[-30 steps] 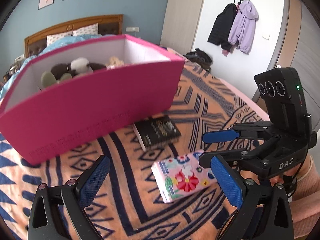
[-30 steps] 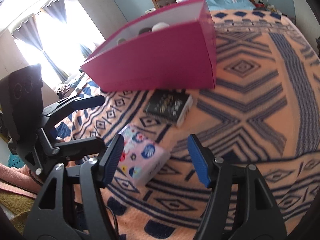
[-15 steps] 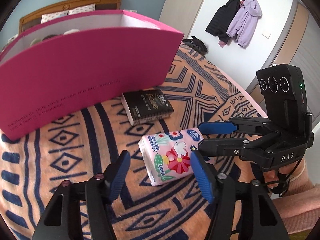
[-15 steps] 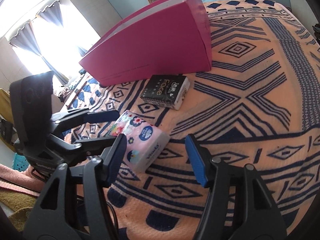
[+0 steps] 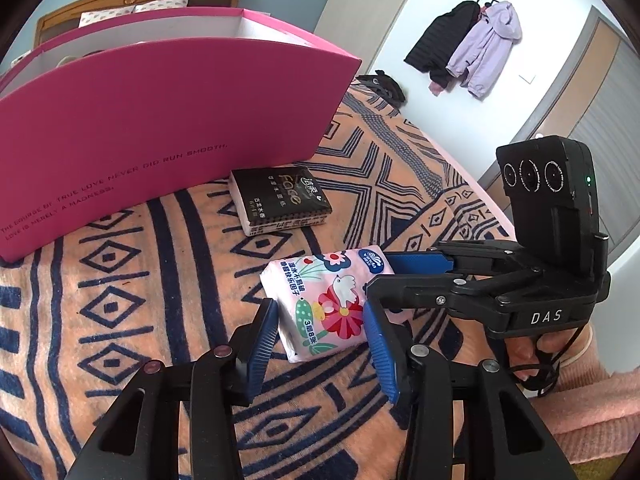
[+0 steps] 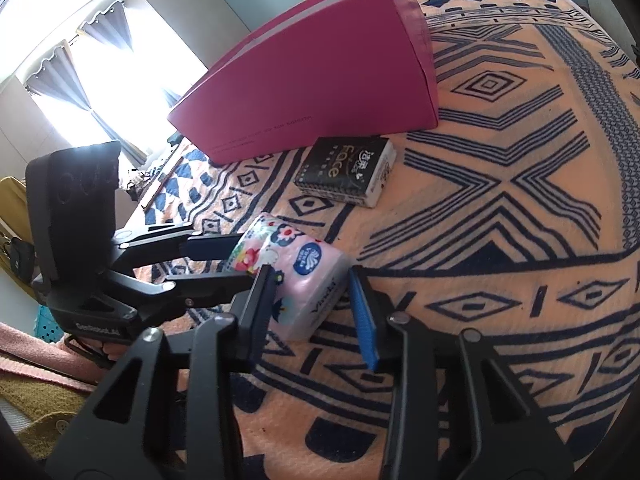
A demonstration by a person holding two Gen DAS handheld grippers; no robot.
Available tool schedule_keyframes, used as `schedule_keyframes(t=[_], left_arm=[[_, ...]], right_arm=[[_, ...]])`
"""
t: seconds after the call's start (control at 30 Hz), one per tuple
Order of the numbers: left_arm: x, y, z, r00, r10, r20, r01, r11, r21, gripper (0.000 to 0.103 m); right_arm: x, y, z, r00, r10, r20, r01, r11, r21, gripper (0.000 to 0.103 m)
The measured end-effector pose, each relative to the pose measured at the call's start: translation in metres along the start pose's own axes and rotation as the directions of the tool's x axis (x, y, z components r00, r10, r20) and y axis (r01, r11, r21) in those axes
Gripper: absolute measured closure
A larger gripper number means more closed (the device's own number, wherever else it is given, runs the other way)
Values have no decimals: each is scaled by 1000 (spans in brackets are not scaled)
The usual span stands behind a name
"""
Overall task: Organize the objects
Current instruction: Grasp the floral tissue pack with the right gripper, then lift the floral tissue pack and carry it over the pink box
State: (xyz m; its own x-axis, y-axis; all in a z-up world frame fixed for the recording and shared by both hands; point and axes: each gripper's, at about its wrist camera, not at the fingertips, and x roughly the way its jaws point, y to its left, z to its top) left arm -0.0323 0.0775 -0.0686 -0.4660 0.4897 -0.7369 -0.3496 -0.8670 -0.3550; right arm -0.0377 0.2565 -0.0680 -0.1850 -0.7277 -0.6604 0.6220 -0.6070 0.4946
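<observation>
A pink floral tissue pack (image 5: 326,302) lies on the patterned blanket (image 5: 120,280); it also shows in the right wrist view (image 6: 298,280). My left gripper (image 5: 320,340) straddles its near end, jaws open with a small gap each side. My right gripper (image 6: 314,308) straddles it from the other side, also open; it appears in the left wrist view (image 5: 384,276). A black tissue pack (image 5: 280,200) lies beyond, in front of the large pink box (image 5: 160,120), which holds items barely visible over its rim.
The bed's wooden headboard (image 5: 140,0) and pillows are behind the box. Coats (image 5: 468,44) hang on the far wall beside a door. A bright curtained window (image 6: 100,64) is left of the bed. A pink sleeve (image 5: 580,392) shows at lower right.
Both grippers moved down and forward onto the floral tissue pack and narrowed their jaws around it. The pack has not been lifted.
</observation>
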Motion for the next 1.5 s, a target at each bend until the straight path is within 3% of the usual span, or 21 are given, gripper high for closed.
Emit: schedule_keyframes(t=[1.07,1.5], left_arm=[[0,6,2,1000,-9,-3,9,1000,-23,60],[-12,-3,13,999,-5,43,5,1000,4,61]], right_arm=[[0,-6,4,1000,-1,9,1,1000,10,64],[-11,4,14,997,-35,68,37,999,-30,64]])
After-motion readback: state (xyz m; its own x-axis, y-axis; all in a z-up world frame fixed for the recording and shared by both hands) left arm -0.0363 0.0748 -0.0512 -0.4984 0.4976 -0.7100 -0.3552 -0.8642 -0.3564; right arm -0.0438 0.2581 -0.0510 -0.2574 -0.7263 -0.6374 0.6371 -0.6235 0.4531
